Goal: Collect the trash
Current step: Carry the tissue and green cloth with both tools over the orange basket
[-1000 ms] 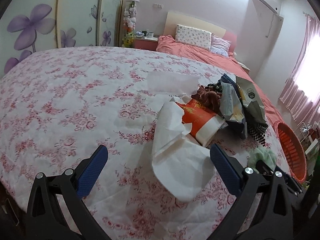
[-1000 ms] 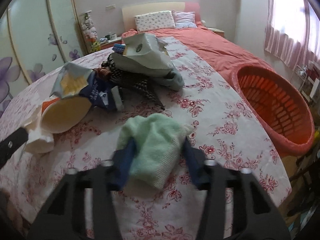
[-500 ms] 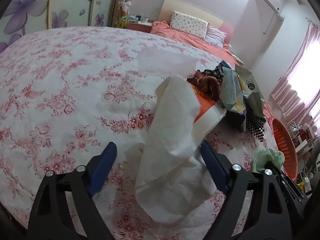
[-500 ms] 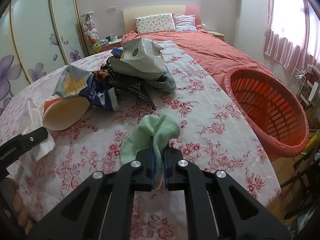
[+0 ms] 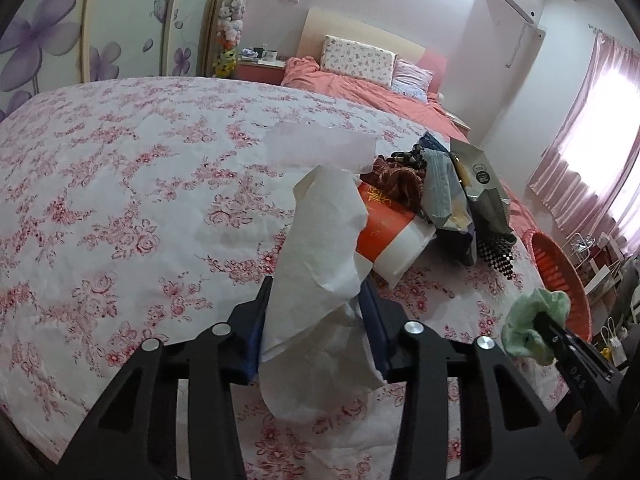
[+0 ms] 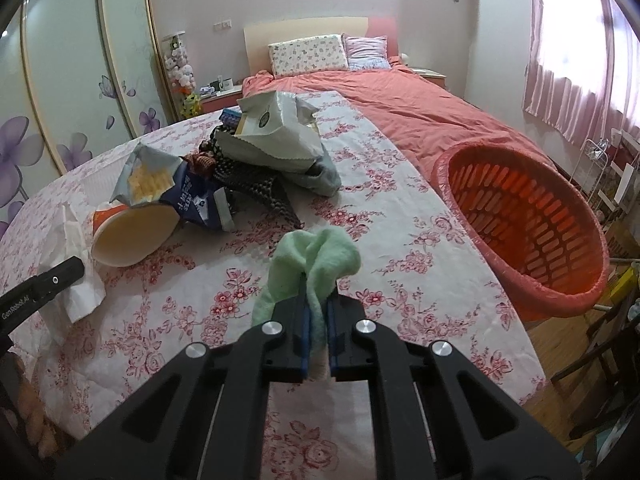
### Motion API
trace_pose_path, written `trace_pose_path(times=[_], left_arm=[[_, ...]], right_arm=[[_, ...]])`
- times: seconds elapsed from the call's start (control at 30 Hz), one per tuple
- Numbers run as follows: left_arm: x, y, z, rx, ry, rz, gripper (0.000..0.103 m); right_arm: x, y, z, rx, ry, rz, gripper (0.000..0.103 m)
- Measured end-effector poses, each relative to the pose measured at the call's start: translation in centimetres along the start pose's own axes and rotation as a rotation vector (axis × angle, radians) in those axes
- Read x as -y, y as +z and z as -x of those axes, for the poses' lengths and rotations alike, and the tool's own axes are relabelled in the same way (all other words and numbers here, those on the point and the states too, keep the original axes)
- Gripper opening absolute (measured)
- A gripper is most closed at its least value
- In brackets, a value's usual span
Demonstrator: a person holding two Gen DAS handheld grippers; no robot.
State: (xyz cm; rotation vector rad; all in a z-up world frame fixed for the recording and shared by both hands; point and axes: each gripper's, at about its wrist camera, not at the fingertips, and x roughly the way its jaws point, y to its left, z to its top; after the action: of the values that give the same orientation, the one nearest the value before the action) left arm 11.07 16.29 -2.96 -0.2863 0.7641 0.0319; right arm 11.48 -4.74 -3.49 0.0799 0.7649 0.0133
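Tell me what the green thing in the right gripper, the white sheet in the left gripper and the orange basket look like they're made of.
Green cloth: soft fuzzy fabric, likely terry or fleece; it bunches limply in the right gripper. White sheet: thin matte paper, perhaps tissue, creased and crumpled between the left gripper fingers. Orange basket: moulded plastic, slightly glossy, with regular slots.

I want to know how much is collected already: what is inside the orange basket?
The orange basket shows only bare slatted walls; no trash visible. Its near rim hides the lowest part.
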Motion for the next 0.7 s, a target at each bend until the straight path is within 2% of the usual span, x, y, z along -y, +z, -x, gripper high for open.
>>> trace_pose_path(times=[0.2,0.47,0.7], left_arm=[[-0.5,0.4,0.4,0.017,-0.008,0.005,0.035],[-0.8,1.0,1.5,0.05,-0.012,0.013,0.033],[0.9,2.4,3.4,0.09,-0.053,-0.005,0.033]], right_arm=[[0.3,0.2,0.6,0.011,-0.002,-0.004,0.007],[0.9,0.9,1.6,0.045,0.0,-0.015,0.007],[2.6,2.2,3.3,0.098,-0.002,-0.047,0.007]])
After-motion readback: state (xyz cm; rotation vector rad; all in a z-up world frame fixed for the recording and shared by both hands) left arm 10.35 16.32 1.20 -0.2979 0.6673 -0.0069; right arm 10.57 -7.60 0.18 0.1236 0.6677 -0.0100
